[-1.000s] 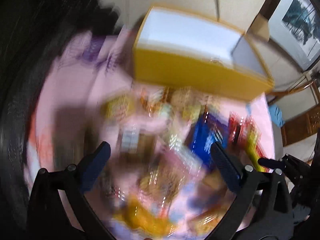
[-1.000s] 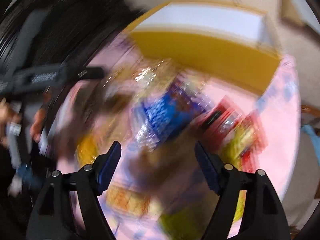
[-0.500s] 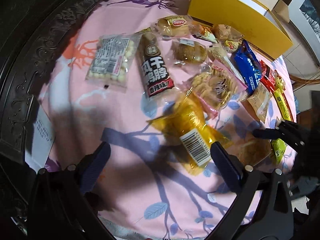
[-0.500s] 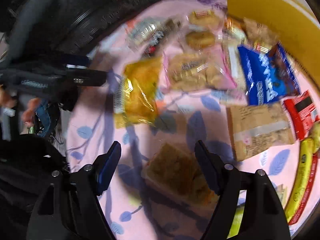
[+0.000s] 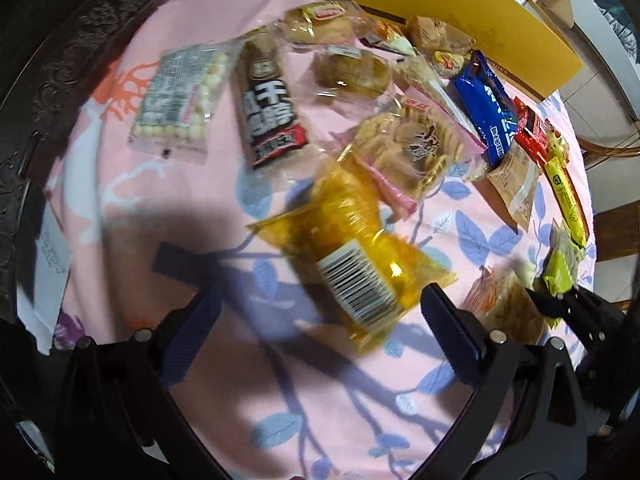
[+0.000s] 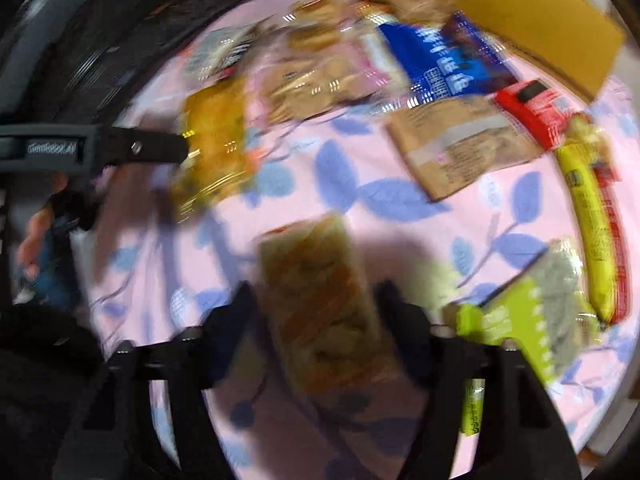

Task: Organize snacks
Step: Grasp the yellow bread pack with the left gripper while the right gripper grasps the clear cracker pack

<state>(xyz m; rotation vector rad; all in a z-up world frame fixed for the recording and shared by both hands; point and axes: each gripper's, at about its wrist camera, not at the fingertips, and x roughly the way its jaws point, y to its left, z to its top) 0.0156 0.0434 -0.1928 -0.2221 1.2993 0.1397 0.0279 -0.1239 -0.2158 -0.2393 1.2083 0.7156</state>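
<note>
The right claw, its jaws just closing, straddles an orange cracker packet on the pink-clothed bench, while the left claw gapes empty over a yellow packet

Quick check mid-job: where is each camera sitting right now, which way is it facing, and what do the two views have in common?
Left wrist: on the left gripper, looking steeply down at the pink cloth; its fingers frame the yellow packet.
Right wrist: on the right gripper, also facing down; its jaws, just closing, flank a tan cracker pack; contact too blurred to tell.
Shared: yellow packet, blue bag, yellow box; each shows the other gripper at its edge.
</note>
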